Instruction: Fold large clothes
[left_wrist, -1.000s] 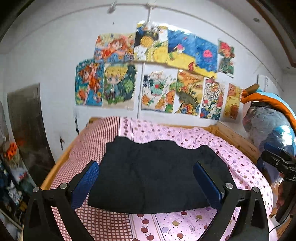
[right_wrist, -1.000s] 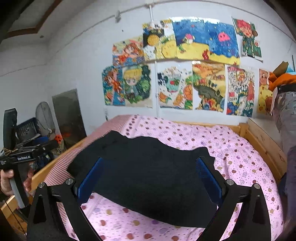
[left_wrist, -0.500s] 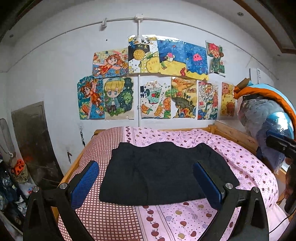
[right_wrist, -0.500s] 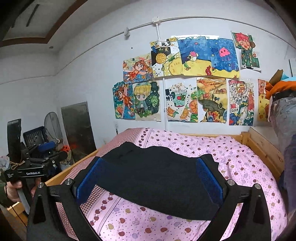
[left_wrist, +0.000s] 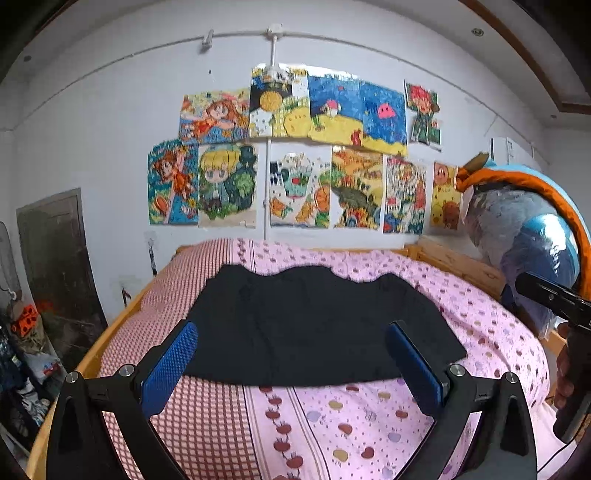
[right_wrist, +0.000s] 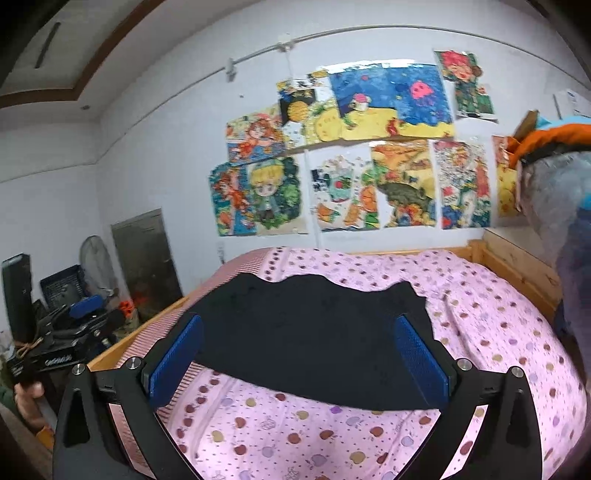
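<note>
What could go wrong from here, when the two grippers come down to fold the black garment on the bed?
1. The black garment lies on a soft pink bedsheet; an open gripper may pinch the sheet together with the cloth.
2. Its far edge is wavy, not flat, so a fold made now would probably come out uneven.
3. The left gripper and right gripper both point at the same near edge, so they might collide.

Left tongs (left_wrist: 291, 354): black angular arms, blue dimpled pads (left_wrist: 168, 369), silver round screws at the joints.
Right tongs (right_wrist: 299, 358): same black frame, blue textured pads (right_wrist: 421, 360), silver screws.
Skin: bare fingers (right_wrist: 27, 400) on a black handle with small white lettering.
</note>
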